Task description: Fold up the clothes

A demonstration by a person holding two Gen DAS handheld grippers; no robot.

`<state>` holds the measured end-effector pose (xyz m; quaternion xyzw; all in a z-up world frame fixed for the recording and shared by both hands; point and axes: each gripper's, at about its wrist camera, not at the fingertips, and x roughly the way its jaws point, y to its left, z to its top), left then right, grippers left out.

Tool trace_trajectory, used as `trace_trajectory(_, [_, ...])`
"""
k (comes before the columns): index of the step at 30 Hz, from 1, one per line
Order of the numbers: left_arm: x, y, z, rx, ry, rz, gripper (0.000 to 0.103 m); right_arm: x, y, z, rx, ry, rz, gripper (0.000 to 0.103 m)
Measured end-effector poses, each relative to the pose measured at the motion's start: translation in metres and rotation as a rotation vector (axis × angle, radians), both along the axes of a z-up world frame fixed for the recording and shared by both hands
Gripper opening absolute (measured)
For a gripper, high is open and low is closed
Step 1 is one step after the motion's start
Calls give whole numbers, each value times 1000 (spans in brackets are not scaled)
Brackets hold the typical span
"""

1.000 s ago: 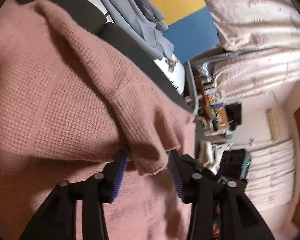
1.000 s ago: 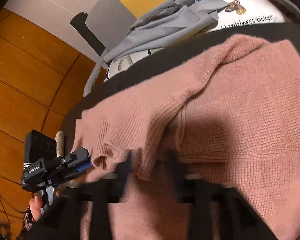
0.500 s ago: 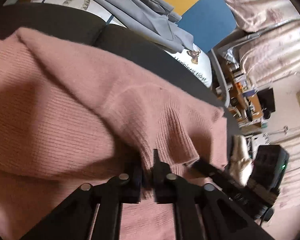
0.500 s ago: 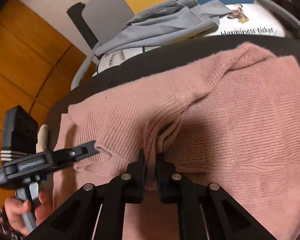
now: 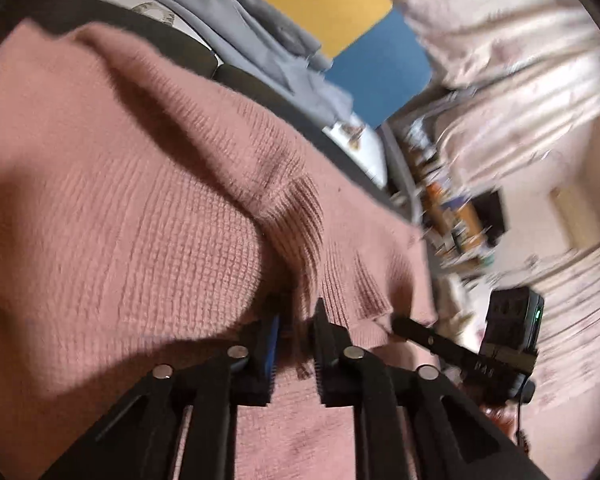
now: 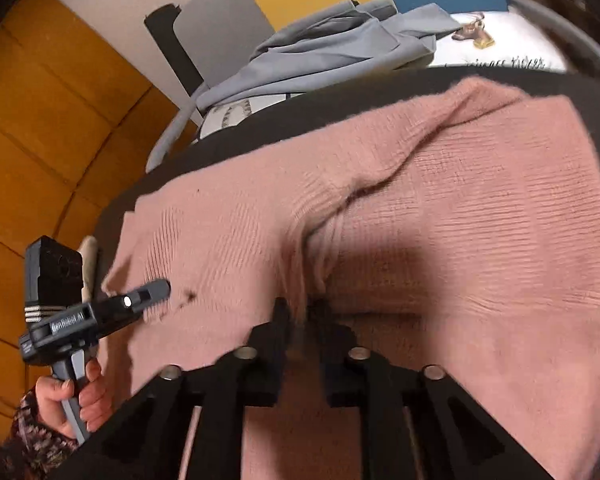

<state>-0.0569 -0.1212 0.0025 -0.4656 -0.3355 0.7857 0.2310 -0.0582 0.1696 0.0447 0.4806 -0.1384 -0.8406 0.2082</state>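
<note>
**Both grippers pinching pink sweater folds on dark tabletop**

Pink knit sweater (image 5: 148, 208) lies spread over a dark tabletop (image 6: 260, 128) and fills most of both wrist views. Fabric is bunched into ridges and folds near the grippers.

Left gripper (image 5: 296, 320): jaws have just been opening a little after a tight close; a narrow gap shows, with a ribbed fold of sweater pinched between the pads. Blue pad visible on one finger. Still clamped on the knit as far as the view shows.

Right gripper (image 6: 300, 312): same story, jaws have just been easing apart slightly, narrow gap, a raised ridge of sweater caught between the fingers. Clamped on the fabric.

In the right wrist view the left gripper comes in from the left edge, tip on the sweater hem, held by a hand (image 6: 76, 400) with a patterned sleeve (image 6: 32, 436). In the left wrist view the right gripper body sits at the right, just beside the sweater edge.

Around: grey garment (image 6: 332, 52) heaped behind the tabletop, partly on a white printed cloth (image 6: 500, 52). Yellow panel (image 5: 320, 0) and blue panel (image 5: 380, 68) on the wall behind. Orange wood panels (image 6: 40, 140) at left. Pale curtains (image 5: 520, 60) and a cluttered shelf (image 5: 452, 216), blurred. Nothing lies on top of the sweater except the grippers.
</note>
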Motion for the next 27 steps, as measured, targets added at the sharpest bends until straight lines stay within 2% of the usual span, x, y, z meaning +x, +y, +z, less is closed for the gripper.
trace_trajectory(2, [6,-4,-5,42,31,20,14,10,3,22,54,91,-5,22])
trace_trajectory(4, [11,-5,-10,51,78,30,14,10,-2,44,60,180,16,20])
trace_trajectory(7, [13,-3,-12,48,102,41,14,-10,-39,57,138,247,87,18])
trace_trajectory(9, [11,-3,-15,56,98,46,14,-30,-68,51,184,242,126,16])
trace_trajectory(12, [8,-6,-14,56,103,44,14,-47,-96,23,229,177,183,14])
trace_trajectory(15, [7,-5,-14,56,105,43,14,-26,-103,4,314,173,241,14])
trace_trajectory(17, [8,-4,-15,57,107,41,14,-5,-93,1,354,210,252,14])
trace_trajectory(22, [12,2,2,9,73,35,14,6,-72,-13,263,202,201,12])
trace_trajectory(23, [15,0,11,19,92,54,14,3,-69,-13,238,195,187,12])
trace_trajectory(26, [20,6,47,-63,200,100,15,0,-70,-13,235,192,194,12])
trace_trajectory(27, [15,17,55,-98,230,75,15,0,-73,-13,243,194,200,12])
